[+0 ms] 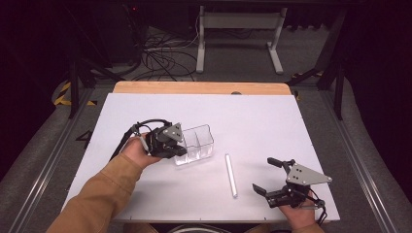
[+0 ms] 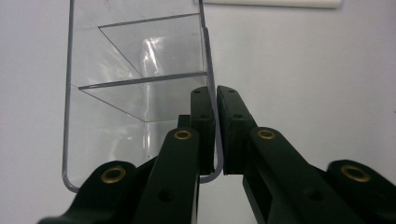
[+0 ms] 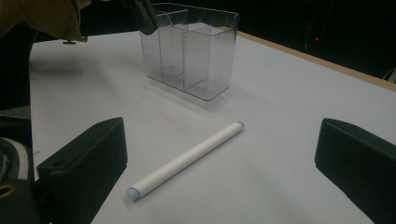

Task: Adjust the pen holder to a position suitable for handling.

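Clear organiser point(image 1: 197, 141), white tube point(image 1: 231, 174)

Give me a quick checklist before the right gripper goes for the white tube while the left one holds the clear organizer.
1. Left gripper clamped on the clear organizer's side wall: ok, one pad on each face of the wall.
2. Organizer upright on the table: ok.
3. Right gripper open: ok, jaws wide apart.
4. White tube free to grasp: ok, lying flat, apart from the organizer.
5. Tube lined up between the right jaws: ok in the right gripper view.
6. Organizer compartments empty: ok, nothing seen inside.
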Demonstrator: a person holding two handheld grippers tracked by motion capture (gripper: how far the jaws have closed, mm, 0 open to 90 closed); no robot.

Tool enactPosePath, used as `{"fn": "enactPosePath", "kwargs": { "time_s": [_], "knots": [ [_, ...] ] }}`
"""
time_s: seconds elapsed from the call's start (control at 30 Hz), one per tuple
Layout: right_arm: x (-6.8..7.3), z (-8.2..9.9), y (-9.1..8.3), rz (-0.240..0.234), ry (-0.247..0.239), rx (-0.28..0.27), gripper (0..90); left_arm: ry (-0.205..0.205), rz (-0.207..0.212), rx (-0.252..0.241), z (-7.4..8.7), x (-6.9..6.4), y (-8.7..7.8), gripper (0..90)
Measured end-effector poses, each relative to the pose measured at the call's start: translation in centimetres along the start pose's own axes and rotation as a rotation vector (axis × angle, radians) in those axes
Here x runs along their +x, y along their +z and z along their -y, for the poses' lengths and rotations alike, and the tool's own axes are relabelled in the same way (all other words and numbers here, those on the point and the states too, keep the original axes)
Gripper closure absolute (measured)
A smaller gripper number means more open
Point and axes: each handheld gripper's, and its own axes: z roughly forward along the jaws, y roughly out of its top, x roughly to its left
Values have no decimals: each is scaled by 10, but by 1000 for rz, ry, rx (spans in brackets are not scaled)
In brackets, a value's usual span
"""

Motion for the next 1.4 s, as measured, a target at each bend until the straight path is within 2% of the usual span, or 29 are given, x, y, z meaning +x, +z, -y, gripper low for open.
{"fn": "enactPosePath", "kwargs": {
  "time_s": [0.1,0.27,0.37,0.43,0.77,0.87,1.07,1.1,1.13,1.23,1.4],
  "knots": [
    [0,0,0,-1,1,-2,29,59,51,-11,-1,-5,1,863],
    [0,0,0,-2,-3,-1,29,156,100,2,-2,-11,11,863],
    [0,0,0,-2,0,-2,29,192,137,5,-1,-11,16,863],
    [0,0,0,-3,0,-2,29,208,140,-1,0,-10,16,863],
    [0,0,1,-7,0,2,29,231,171,-20,4,-5,15,860],
    [1,1,1,-10,5,2,29,253,155,-14,3,-8,16,856],
    [1,1,1,-5,7,2,27,246,156,-16,3,-8,16,848],
    [1,1,1,-1,5,-1,27,236,158,-17,3,-8,14,820],
    [2,1,1,1,5,-6,26,230,157,-23,3,-8,14,747],
    [2,1,2,-2,16,-2,20,208,121,-12,3,-13,9,557],
    [3,-1,4,-2,11,3,14,212,126,1,3,-18,9,506]
  ]
}}
